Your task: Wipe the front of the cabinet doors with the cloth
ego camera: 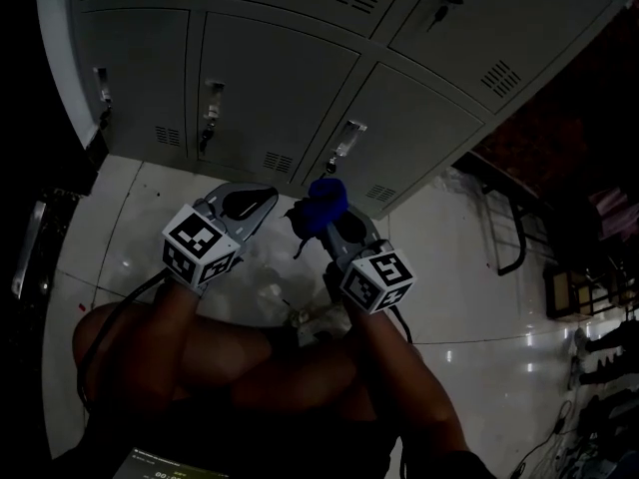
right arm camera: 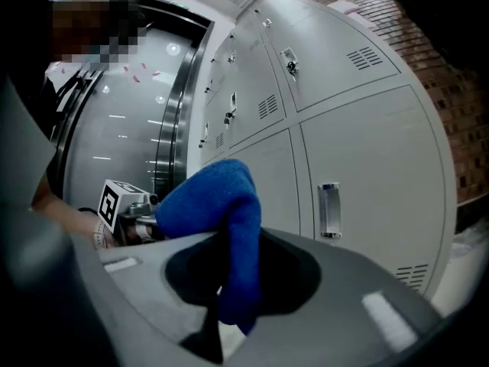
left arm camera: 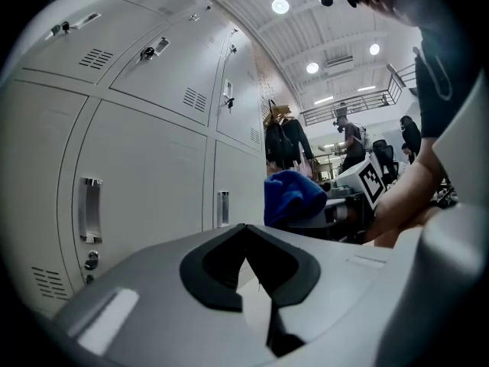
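The blue terry cloth (ego camera: 321, 206) sits at the centre of the head view, bunched into a soft, nubby wad and pinched in my right gripper (ego camera: 337, 232). The jaws are clamped on one fold of it. In the right gripper view the cloth (right arm camera: 221, 228) humps up over the jaws, and a tail of it hangs down between the dark pads.

It is held near the bottom row of pale grey metal cabinet doors (ego camera: 270, 88), close to the recessed handle of the lower door (ego camera: 345, 140). I cannot see it pressing on the panel, so I judge the wiping stroke is not on the door at this moment.

The next move calls for me to push the wad flat against the painted sheet metal. Then I should sweep it across the smooth panel, minding the handle pockets, the keyed locks and the slotted vents, where the pile could snag.

My left gripper (ego camera: 262, 200) hangs just to the left of the cloth, jaws closed together on nothing, their dark V-shaped pads meeting.

Below both lies the glossy white tiled floor (ego camera: 469, 267), which throws back reflections of the lights.
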